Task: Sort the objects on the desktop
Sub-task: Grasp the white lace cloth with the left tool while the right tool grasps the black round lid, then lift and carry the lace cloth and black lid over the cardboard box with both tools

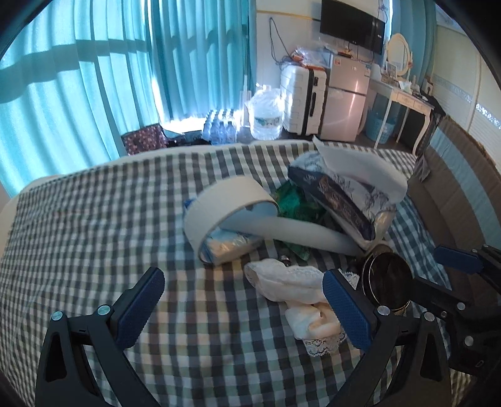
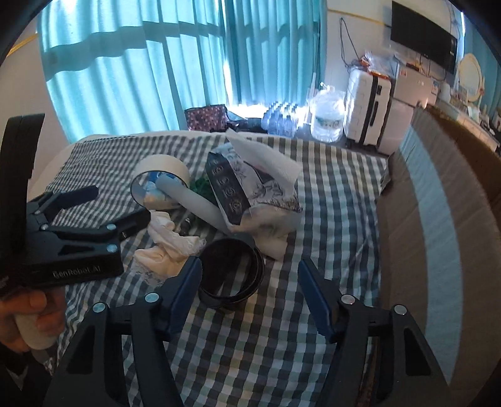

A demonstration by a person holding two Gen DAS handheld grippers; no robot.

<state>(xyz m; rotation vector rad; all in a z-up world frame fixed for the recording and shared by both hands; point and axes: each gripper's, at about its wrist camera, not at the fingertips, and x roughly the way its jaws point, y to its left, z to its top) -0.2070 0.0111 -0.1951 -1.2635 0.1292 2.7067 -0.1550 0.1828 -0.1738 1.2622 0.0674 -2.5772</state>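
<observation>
Both grippers hang open and empty over the checked bed: left gripper (image 1: 242, 308) beside the crumpled cloth (image 1: 292, 286), right gripper (image 2: 250, 296) flanking the black ring (image 2: 231, 275), apparently for pickup.

Teal curtains (image 1: 94, 78) hang at 11 o'clock. At 1 o'clock: white suitcase (image 1: 302, 100), small fridge (image 1: 346, 103), wall television (image 1: 352, 26). Water jug (image 1: 266, 114) beside bottled water pack (image 1: 219, 125).

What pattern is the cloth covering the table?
A grey, green and white checked tablecloth, clearest in the right wrist view.
</observation>
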